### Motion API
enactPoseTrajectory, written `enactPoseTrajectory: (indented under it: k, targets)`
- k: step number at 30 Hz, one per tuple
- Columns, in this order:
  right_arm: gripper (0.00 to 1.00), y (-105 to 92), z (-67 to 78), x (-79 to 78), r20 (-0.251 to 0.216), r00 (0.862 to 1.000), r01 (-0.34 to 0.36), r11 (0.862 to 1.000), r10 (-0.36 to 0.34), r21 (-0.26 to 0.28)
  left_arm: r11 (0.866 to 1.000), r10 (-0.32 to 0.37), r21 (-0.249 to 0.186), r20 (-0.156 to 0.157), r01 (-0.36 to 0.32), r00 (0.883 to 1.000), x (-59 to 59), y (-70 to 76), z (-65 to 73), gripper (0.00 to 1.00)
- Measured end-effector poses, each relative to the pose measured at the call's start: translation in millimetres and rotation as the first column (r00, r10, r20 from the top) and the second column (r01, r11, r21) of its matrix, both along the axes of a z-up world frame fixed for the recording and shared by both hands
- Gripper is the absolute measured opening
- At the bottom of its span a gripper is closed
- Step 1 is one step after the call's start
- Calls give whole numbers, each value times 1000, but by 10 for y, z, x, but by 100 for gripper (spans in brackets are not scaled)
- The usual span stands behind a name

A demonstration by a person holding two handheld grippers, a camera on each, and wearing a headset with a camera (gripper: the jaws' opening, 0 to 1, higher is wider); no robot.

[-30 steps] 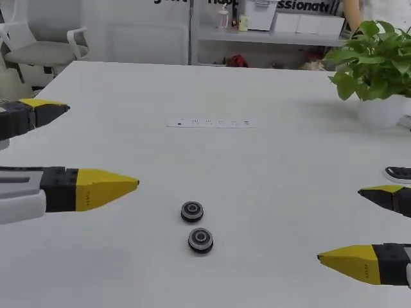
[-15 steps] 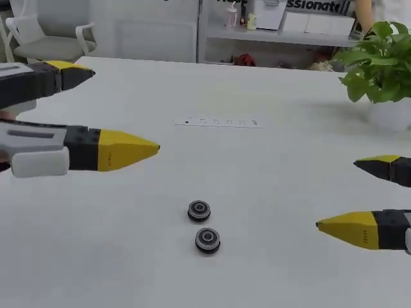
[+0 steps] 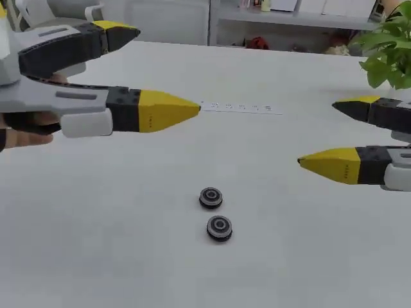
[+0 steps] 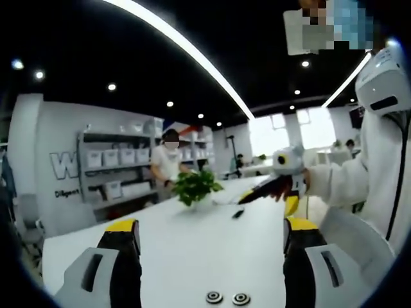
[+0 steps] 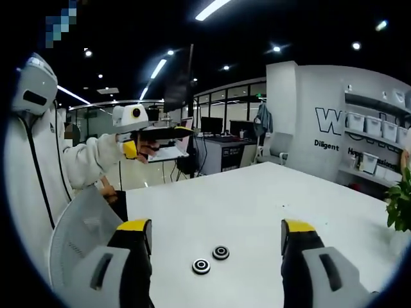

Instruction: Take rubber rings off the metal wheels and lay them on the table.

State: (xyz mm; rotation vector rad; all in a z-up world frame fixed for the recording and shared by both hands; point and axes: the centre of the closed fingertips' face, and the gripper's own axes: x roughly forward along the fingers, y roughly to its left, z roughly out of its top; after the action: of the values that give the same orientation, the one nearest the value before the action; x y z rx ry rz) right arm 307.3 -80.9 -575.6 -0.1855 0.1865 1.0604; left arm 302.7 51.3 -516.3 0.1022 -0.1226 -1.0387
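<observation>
- Yellow-tipped left tongs [image 3: 168, 69] reach in from 9 o'clock in my head view. They sit roughly level above the bench [image 3: 96, 256], spread wide with nothing between them, and a hand [image 3: 29, 122] grips the handle.
- My right tongs [image 3: 316, 133] come in from 3 o'clock with tips toward 9. They are also spread and empty, hanging above the bench.
- Two metal wheels [image 3: 210, 197] lie on the bench at about 6 o'clock of the gap between the tongs, well apart from both. One sits just at 5 o'clock of the other, and each wears its dark rubber rings [image 3: 228, 228].
- The left gripper view gives me what the head view cuts off: a white sleeve [image 4: 340, 183] holding out the right tongs at 2 o'clock. A potted plant [image 4: 196, 186] stands further along the bench, and the wheels sit at 6 o'clock.
- The right gripper view shows the left tongs raised at 10 o'clock, with the wheels low between its own jaws.
- The head view adds a power strip [image 3: 241, 108] at 12 o'clock of the wheels.
</observation>
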Motion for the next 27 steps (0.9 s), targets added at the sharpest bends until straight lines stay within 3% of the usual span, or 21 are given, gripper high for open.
enactPoseTrajectory:
  k: [5, 10, 13, 17, 27]
  targets:
    - [77, 212, -50, 104, -3, 998, -60, 998, 60, 31, 999, -31, 42, 0, 31, 1000, 74, -129, -166, 88]
    - [73, 333, -162, 215, -12, 997, -75, 995, 76, 59, 994, -78, 70, -55, 81, 995, 120, -300, -513, 88]
    - [71, 359, -251, 265, -31, 996, -75, 994, 78, 86, 992, -84, 86, -83, 91, 993, 150, -361, -697, 87]
    - [70, 387, -448, 295, -74, 994, -72, 994, 78, 78, 990, -93, 97, -123, 105, 988, 184, -411, -906, 84]
    - [63, 368, -797, 315, -126, 990, -57, 996, 66, 76, 983, -91, 142, -167, 116, 982, 231, -534, -1334, 74]
